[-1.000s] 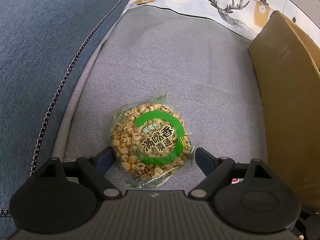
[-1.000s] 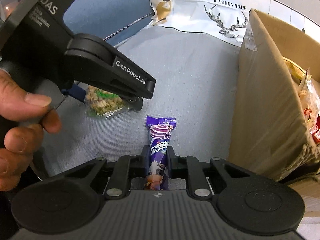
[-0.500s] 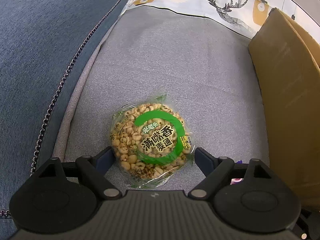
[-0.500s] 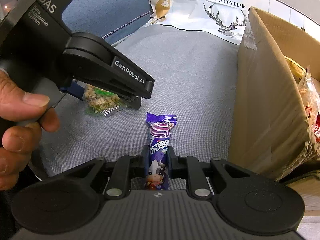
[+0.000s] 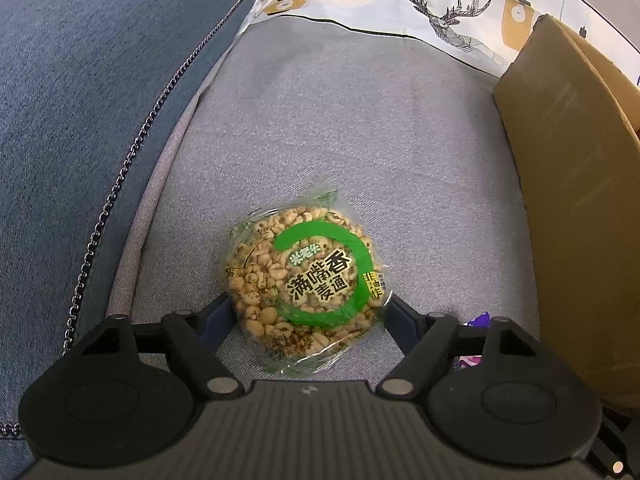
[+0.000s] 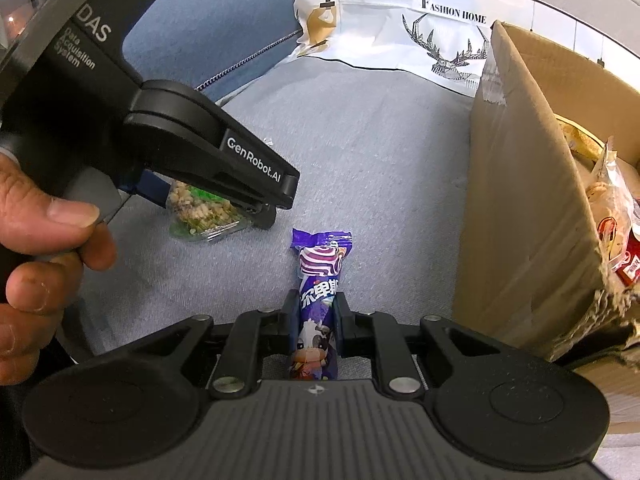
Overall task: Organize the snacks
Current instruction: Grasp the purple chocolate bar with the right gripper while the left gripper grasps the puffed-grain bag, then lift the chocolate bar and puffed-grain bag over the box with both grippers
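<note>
On a grey sofa cushion (image 5: 360, 128), the left gripper (image 5: 306, 308) is closing its wide jaws around a round puffed-grain snack pack (image 5: 306, 280), the pads at its edges. The right gripper (image 6: 316, 312) is clamped on a purple candy bar (image 6: 318, 300), beside a cardboard box (image 6: 520, 220) of snacks.

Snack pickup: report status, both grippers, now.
Right gripper shut on purple candy bar. Left gripper closing around puffed-grain pack. Cardboard box right, path clear.
</note>
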The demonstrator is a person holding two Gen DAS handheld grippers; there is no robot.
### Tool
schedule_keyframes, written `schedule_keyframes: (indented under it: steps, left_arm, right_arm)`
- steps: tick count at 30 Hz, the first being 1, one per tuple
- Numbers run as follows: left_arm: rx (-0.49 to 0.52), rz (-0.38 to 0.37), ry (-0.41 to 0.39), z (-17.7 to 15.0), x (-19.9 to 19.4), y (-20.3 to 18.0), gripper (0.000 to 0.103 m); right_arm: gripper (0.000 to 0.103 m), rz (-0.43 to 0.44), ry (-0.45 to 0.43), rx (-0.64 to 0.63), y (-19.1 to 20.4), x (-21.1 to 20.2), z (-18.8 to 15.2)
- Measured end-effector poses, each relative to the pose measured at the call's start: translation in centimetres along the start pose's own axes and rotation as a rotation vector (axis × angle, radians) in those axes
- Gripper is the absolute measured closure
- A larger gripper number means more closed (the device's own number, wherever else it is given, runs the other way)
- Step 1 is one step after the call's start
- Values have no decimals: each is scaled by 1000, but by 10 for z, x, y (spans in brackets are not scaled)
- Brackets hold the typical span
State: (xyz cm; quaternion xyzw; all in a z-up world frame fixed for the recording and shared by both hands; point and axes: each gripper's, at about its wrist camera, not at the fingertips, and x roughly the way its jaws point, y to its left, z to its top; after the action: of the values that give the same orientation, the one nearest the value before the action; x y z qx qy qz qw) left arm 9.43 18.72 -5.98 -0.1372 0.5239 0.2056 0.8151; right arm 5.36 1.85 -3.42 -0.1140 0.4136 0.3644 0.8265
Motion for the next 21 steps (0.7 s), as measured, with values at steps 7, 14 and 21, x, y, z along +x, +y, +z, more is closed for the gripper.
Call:
schedule_keyframes:
  steps: [7,14,21]
  left_arm:
    - [7,-14,-8,-2,-4,-1,22]
    - [-17,-40,-67,-4,-19,5,22]
    - [-51,-67,-141,-8,-40,11,22]
  right_arm:
    - [86,-3,-18,0,3,-5,-1]
    - [87,-11,-66,3,3,-17,-2]
    - [87,-32,-130,-18,9,-34,2]
